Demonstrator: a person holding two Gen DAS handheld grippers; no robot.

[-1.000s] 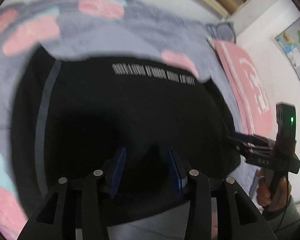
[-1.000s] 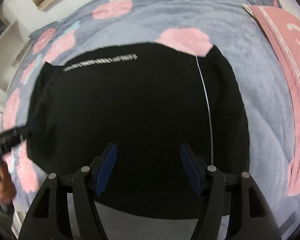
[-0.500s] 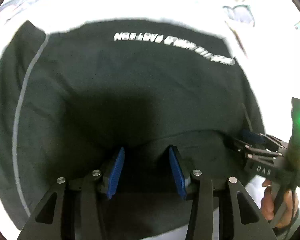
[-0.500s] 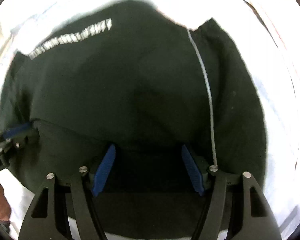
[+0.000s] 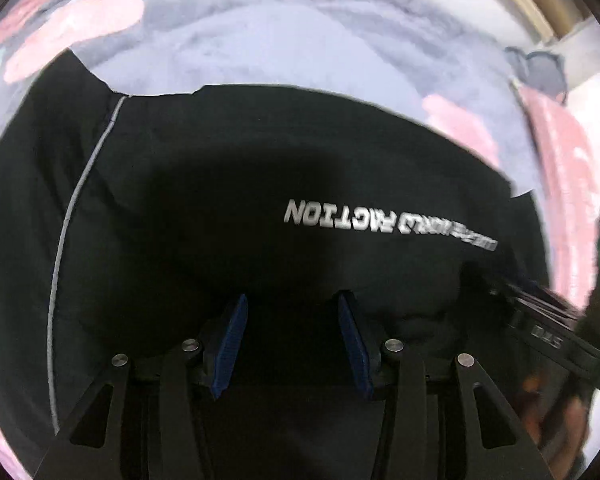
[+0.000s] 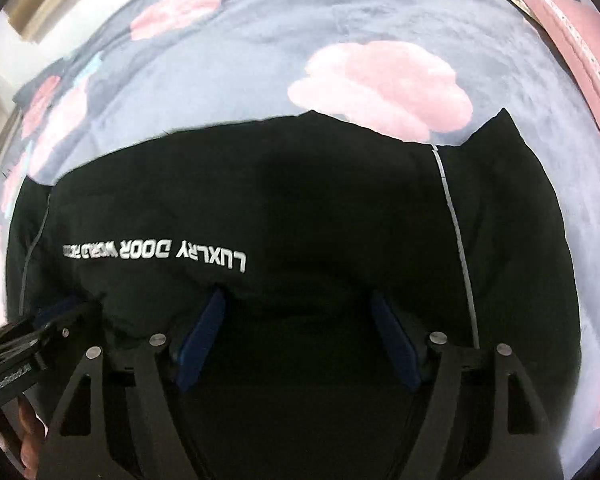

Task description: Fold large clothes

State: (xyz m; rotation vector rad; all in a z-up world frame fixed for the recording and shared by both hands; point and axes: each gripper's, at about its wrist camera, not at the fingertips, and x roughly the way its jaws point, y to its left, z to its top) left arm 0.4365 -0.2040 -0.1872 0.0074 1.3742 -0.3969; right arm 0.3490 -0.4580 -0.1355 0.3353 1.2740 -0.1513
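A large black garment (image 5: 260, 160) (image 6: 300, 200) lies spread on the bed, with white lettering (image 5: 380, 220) (image 6: 160, 254) across it and a thin grey stripe (image 5: 72, 208) (image 6: 456, 224) down each side. My left gripper (image 5: 292, 300) points steeply down over its near part, jaws apart, dark cloth beneath them. My right gripper (image 6: 297, 296) hovers beside it over the same near edge. Its jaws are opening, and only flat cloth shows below. Each gripper appears at the edge of the other's view: the right gripper (image 5: 540, 312), the left gripper (image 6: 60, 312).
A grey-blue bedspread (image 5: 300, 40) (image 6: 260, 60) with pink cloud patches lies under the garment. A pink cloth (image 5: 560, 152) (image 6: 580, 32) lies along its right side. A hand (image 5: 560, 400) holds the right gripper. Wooden slats and a wall stand beyond the bed.
Both grippers have come down closer to the black garment. The lettering now sits nearer the fingers, with more black cloth beyond it. The right jaws stand wider.
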